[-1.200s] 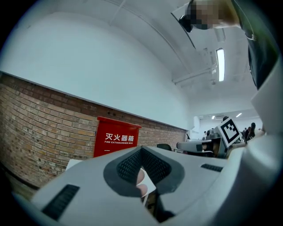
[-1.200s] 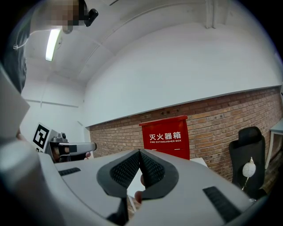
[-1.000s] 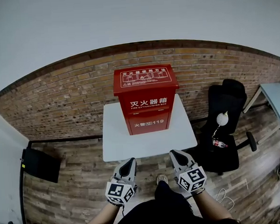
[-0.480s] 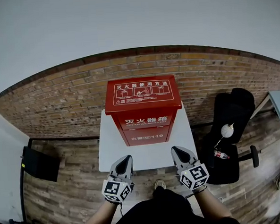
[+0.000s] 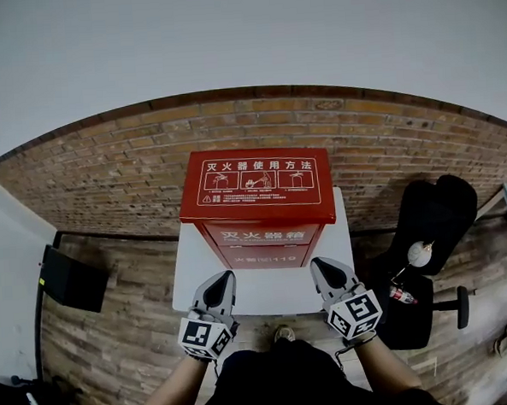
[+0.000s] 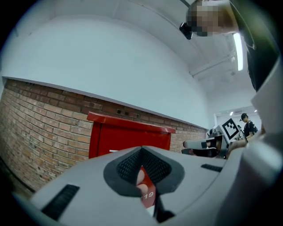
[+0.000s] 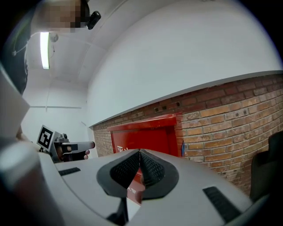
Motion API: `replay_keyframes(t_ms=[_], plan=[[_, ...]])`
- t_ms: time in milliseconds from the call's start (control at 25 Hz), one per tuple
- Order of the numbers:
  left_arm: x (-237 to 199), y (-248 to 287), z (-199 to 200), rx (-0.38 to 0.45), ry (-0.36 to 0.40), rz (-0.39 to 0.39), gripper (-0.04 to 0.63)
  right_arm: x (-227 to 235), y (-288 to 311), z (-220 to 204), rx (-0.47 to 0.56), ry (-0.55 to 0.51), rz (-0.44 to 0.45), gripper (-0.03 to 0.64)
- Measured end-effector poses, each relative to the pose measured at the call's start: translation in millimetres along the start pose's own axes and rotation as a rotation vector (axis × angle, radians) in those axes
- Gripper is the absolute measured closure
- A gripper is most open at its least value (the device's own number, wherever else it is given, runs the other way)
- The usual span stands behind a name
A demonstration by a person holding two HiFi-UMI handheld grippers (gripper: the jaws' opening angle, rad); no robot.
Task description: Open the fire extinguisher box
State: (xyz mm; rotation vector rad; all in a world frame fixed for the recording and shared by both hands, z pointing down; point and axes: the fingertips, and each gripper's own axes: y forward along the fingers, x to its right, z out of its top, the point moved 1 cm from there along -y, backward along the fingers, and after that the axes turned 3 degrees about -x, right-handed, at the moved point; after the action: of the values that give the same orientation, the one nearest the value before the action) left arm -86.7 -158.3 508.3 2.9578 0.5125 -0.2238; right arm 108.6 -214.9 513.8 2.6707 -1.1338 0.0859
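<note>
Ready to open: a red fire extinguisher box stands shut on a small white table against a brick wall, its flat lid showing printed instructions, as a person faces it with a two-jaw gripper in each hand. The left gripper and right gripper hang over the table's near edge, just short of the box front and one towards each side. Both have their jaws pressed together with nothing between them. The lid overhangs the front panel, so the likely way in is from below that lip. The jaws would need to part to pinch the lip, or a closed tip could slide under it and lift. The box looks light enough to skid on the smooth tabletop, so one gripper would do well to steady the body while the other raises the lid back towards the wall. A black office chair stands well clear to the right
</note>
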Motion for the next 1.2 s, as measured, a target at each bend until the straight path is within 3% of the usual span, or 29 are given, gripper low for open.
replay_keyframes(t_ms=[240, 640, 720, 760, 880, 1040, 1200], plan=[[-19, 5, 11, 0.001, 0.003, 0.039, 0.548, 1, 24, 3, -0.02, 0.001, 0.03, 0.598], [-64, 15, 41, 0.017, 0.047, 0.023, 0.545, 10, 26, 24, -0.017, -0.033, -0.04, 0.597], [-73, 18, 45, 0.018, 0.055, 0.007, 0.495, 16, 24, 29, -0.012, -0.045, -0.048, 0.576], [-77, 20, 46, 0.013, 0.058, -0.001, 0.461, 21, 23, 32, -0.007, -0.05, -0.052, 0.515], [-92, 23, 49, 0.002, 0.055, -0.021, 0.378, 37, 18, 43, 0.01, -0.055, -0.069, 0.418], [-111, 26, 58, -0.002, 0.059, -0.047, 0.306, 58, 15, 57, 0.025, -0.048, -0.058, 0.383], [-123, 37, 63, -0.013, 0.092, -0.077, 0.275, 64, 25, 61, 0.008, -0.048, -0.012, 0.367]])
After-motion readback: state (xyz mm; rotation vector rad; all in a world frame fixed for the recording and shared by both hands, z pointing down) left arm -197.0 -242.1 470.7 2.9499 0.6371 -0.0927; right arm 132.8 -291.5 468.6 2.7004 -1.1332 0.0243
